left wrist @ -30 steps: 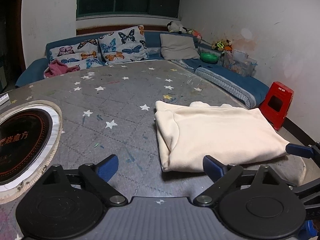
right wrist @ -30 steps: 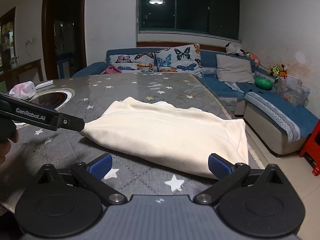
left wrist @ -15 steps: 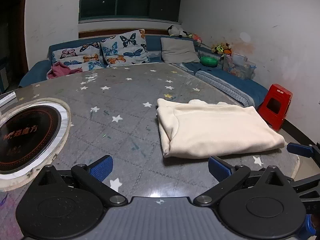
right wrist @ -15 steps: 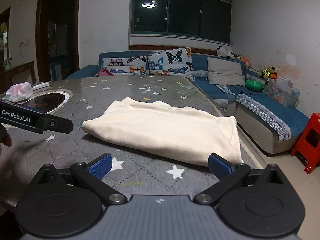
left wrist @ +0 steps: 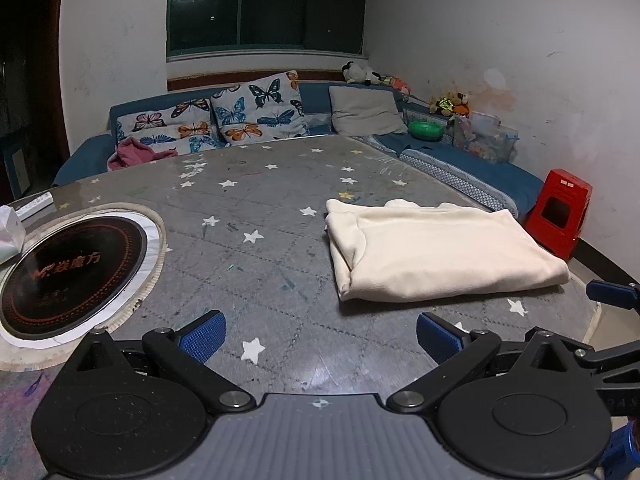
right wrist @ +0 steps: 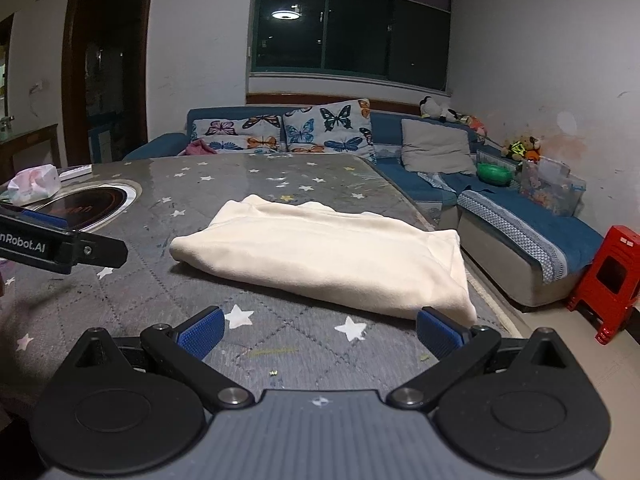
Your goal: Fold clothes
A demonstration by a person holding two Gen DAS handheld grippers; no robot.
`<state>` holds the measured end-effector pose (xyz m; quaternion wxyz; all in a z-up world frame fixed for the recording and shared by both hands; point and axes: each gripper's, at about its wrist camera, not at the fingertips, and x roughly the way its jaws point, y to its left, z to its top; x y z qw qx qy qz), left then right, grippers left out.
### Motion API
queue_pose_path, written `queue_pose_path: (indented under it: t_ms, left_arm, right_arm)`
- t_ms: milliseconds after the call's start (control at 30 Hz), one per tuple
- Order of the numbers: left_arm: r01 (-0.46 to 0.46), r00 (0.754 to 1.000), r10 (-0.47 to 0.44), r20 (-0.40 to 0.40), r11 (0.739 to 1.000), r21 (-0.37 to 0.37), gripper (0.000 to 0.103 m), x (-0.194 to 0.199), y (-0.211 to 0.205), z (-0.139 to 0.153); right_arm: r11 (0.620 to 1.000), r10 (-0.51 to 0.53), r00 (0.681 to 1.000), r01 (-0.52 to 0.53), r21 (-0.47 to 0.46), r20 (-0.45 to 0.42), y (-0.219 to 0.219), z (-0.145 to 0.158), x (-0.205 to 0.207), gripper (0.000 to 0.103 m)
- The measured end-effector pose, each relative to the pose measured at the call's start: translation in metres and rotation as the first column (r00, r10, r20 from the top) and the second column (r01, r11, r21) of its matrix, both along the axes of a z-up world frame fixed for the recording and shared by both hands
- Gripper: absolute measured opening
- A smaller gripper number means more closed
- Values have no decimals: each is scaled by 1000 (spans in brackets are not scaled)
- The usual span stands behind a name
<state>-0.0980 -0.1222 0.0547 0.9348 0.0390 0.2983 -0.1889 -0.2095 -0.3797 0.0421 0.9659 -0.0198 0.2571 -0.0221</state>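
Both my tongs are spread wide with nothing in them. Left tongs (left wrist: 319,336) hover over bare table (left wrist: 272,240), near edge. Right tongs (right wrist: 319,334) same, fingers apart, right blue pad (right wrist: 438,336) just in front of the cloth's near corner; can't tell if it touches. Cream garment (right wrist: 320,256) lies folded flat in a rough rectangle on the star-pattern table, toward its right edge, resting free of both tongs. From the left view the garment (left wrist: 436,256) sits ahead and right. Round black hotplate (left wrist: 68,268) set in the table, well left of it. Red stool (right wrist: 608,276) on the floor beyond the table edge.
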Motion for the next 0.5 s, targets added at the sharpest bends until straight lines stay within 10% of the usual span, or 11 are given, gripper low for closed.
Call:
queue_pose_path:
  t_ms: [500]
  left_arm:
    - [12, 999, -12, 30, 1000, -12, 103, -23, 4, -2]
  right_arm:
    - [999, -33, 999, 34, -5, 37, 6, 4, -25, 103]
